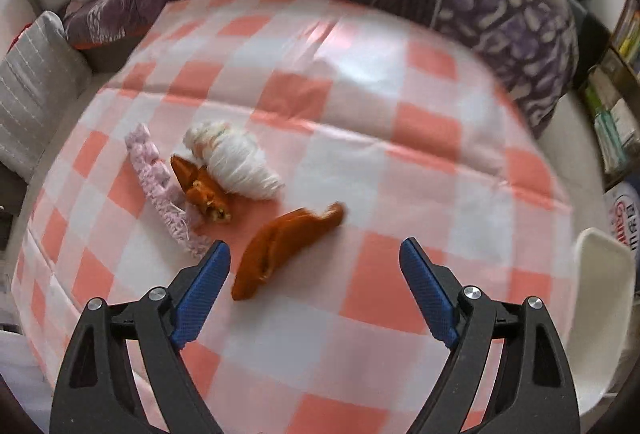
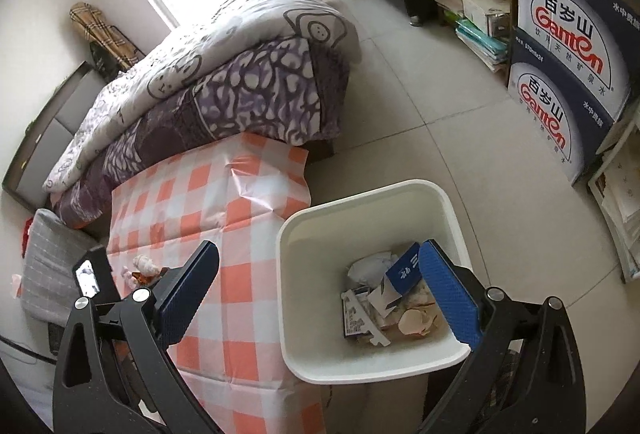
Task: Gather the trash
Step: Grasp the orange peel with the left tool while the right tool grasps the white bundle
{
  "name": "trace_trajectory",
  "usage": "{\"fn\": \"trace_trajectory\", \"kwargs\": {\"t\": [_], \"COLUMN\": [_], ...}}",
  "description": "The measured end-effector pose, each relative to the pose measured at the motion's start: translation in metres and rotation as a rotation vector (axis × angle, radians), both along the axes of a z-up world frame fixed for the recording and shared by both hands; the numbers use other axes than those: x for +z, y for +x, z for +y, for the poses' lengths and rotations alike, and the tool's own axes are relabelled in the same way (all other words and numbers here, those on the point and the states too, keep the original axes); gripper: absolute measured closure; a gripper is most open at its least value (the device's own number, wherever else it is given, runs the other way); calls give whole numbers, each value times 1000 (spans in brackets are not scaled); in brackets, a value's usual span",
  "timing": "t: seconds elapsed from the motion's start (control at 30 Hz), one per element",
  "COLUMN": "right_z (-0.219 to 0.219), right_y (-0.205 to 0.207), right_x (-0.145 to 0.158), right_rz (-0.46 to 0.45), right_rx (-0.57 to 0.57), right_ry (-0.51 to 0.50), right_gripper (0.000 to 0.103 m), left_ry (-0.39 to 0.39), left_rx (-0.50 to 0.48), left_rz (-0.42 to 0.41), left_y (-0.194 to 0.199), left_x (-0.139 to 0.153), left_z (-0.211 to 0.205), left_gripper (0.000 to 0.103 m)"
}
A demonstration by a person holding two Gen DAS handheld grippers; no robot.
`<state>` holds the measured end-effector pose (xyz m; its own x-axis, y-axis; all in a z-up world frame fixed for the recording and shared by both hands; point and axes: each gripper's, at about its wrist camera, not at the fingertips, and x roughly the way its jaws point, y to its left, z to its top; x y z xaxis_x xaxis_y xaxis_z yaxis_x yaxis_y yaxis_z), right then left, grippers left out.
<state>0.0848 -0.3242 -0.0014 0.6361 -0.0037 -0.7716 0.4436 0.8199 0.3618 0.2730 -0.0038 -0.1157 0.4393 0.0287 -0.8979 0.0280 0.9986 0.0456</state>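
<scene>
Left gripper [image 1: 315, 254] jaws spread wide, nothing pinched, hanging over the long orange peel [image 1: 285, 249] on the checked bench [image 1: 400, 193]. Just beyond: smaller peel [image 1: 202, 189], white fibre tuft [image 1: 234, 161], pink crochet strip [image 1: 160, 189]. Risks: snagging the cloth, or nudging the peel aside. Right gripper [image 2: 320, 266] jaws also spread, empty, above the white bin [image 2: 316, 318] beside the bench; could knock its rim.

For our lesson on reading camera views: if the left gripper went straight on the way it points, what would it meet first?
Probably the long orange peel on the checked cloth, lying between the open left gripper fingers; depth is uncertain.
</scene>
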Motion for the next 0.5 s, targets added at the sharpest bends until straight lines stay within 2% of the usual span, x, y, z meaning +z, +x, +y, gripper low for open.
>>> {"fn": "trace_trajectory", "kwargs": {"t": [0.17,0.23,0.27,0.3,0.4,0.5], "right_z": [9,13,15,18,26,41], "right_y": [6,8,9,10,15,22], "right_x": [-4,-5,-6,-7,-9,-13], "right_rz": [17,26,28,31,39,48], "right_rx": [13,18,16,12,5,32], "right_ry": [-2,-12,-16,-23,-28,-31], "right_gripper": [7,7,7,7,7,7], "left_ry": [-4,-45,-58,-61,-89,-128], "left_rx": [-54,-69,-73,-73,-57,-33], "left_rz": [35,33,40,50,74,56], "left_y": [2,1,1,1,-4,-15], "left_x": [-22,-20,-19,-17,-15,1], "left_z": [7,10,11,13,22,36], "left_gripper": [35,54,70,80,83,84]}}
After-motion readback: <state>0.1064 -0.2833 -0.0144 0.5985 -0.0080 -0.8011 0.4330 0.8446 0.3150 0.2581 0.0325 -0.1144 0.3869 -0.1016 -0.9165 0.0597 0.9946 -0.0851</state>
